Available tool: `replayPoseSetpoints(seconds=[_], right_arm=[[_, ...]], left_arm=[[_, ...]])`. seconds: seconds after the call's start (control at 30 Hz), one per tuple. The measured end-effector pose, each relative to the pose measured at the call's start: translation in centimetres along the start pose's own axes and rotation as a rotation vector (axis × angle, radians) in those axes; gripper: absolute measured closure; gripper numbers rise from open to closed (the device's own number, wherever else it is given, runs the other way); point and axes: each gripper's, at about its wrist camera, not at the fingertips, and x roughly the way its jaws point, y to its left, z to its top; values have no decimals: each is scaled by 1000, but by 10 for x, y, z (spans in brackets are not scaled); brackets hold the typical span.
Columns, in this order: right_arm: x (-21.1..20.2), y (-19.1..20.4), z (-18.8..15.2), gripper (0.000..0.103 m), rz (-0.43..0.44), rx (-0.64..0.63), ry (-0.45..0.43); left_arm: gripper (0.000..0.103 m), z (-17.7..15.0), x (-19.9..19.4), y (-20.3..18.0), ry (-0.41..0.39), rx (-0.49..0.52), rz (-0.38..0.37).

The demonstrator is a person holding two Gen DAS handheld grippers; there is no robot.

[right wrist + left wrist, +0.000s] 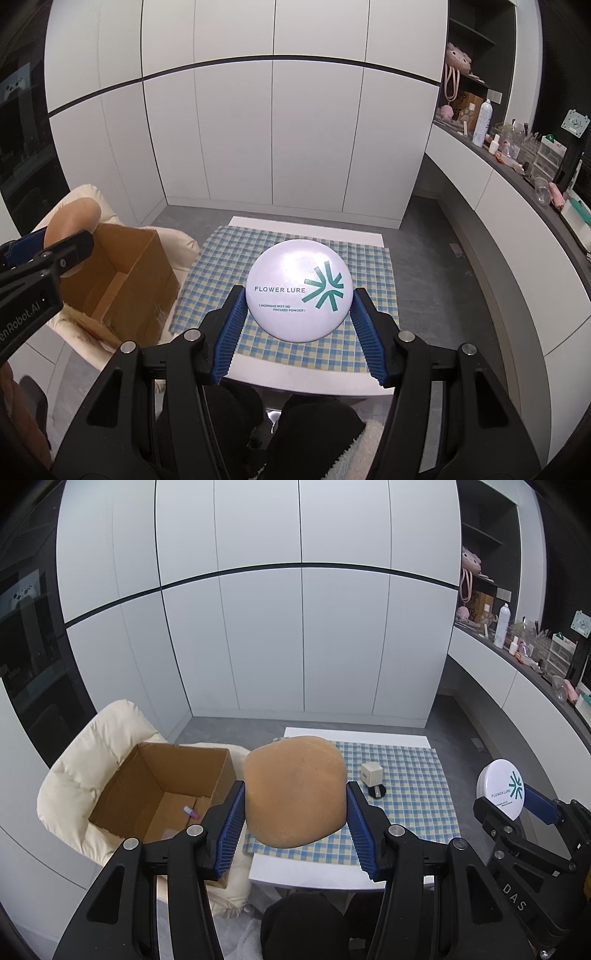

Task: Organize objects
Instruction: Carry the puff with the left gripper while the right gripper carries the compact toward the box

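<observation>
The left gripper (pixel 295 812) held a tan makeup sponge (pixel 295 792) clamped between its two blue ribbed pads (pixel 231 830), the sponge bulging forward of the fingertips. To the left of these jaws an open cardboard box (pixel 162 794) rested on a cream cushioned chair (pixel 77 771); a small purple-capped tube (pixel 192 811) lay on the box floor. Ahead and to the right of the jaws, a small cream cube (pixel 371 773) stood on a black disc (pixel 377 791) on the checked cloth (pixel 413 801). The right gripper (pixel 298 314) gripped a white round powder compact (pixel 298 290), lettered FLOWER LURE, above the cloth.
</observation>
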Motion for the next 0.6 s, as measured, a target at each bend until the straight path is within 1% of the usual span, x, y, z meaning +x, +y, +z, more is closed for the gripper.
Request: replayPoseSetpoints(seconds=[0.23,0.4,0.5,0.6], right_arm=[[-2,-3,-32,43,28,-7,36],[-4,-9,-55,43,61,3,66],[-5,-11,-66,43,67,2,76],[-7,-14,-77,43,72,3,86]], left_arm=[[50,-31,-12,3,8,3,2],[50,-54,-18,8,29,-11,-26],[50,-65,-20,6,28,8,-13],[50,-77,-18,5,53,18,-9]])
